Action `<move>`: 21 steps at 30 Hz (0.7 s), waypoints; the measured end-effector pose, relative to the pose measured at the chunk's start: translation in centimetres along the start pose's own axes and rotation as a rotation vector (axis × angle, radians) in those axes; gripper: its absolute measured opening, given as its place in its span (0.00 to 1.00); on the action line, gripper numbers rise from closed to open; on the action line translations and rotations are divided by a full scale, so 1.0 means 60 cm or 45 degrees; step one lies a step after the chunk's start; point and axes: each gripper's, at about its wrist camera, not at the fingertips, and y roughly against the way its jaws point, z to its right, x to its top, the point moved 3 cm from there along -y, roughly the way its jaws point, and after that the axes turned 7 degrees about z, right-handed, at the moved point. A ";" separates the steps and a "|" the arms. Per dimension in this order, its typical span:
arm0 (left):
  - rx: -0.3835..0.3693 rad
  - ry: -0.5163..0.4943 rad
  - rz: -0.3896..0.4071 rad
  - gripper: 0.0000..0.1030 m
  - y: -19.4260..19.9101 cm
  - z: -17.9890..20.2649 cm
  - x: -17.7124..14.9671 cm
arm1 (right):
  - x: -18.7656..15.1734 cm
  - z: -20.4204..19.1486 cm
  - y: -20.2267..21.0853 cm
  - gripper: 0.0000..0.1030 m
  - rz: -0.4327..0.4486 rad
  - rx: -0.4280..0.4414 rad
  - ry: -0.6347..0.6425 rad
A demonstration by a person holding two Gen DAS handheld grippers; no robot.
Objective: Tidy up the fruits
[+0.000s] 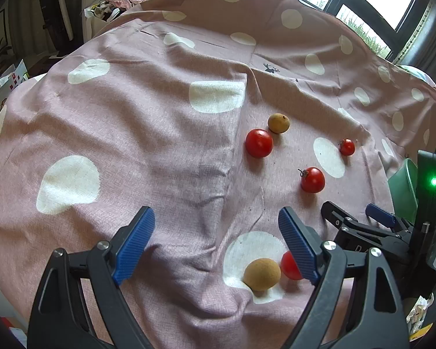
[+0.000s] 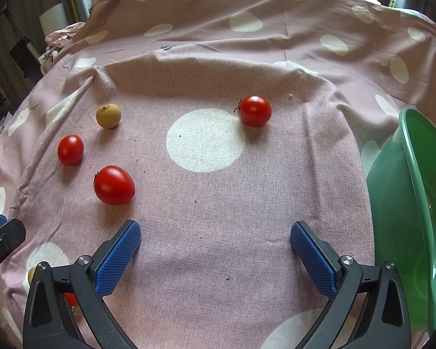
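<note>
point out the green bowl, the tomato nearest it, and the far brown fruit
green bowl (image 2: 392, 192), right wrist view, outer wall
tomato (image 2: 255, 110), right wrist view, centre of skin
brown fruit (image 2: 108, 115), right wrist view, middle

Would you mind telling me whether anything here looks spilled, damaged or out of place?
Nothing looks damaged or spilled. The tomatoes and brown fruits simply lie loose and scattered on the wrinkled spotted cloth, none visibly in the green bowl at its edge.

Tomatoes (image 1: 259, 143), longans (image 1: 279, 123) on cloth (image 1: 130, 131)
</note>
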 end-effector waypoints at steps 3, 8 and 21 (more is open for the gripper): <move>0.002 0.000 -0.003 0.85 -0.001 0.000 -0.001 | 0.000 0.000 0.000 0.99 0.000 0.000 0.000; 0.005 -0.006 -0.004 0.85 -0.001 0.000 -0.002 | 0.000 0.000 0.000 0.99 0.000 0.000 0.000; 0.001 -0.011 -0.006 0.85 -0.002 0.002 -0.003 | 0.000 0.000 0.000 0.99 0.000 0.000 0.000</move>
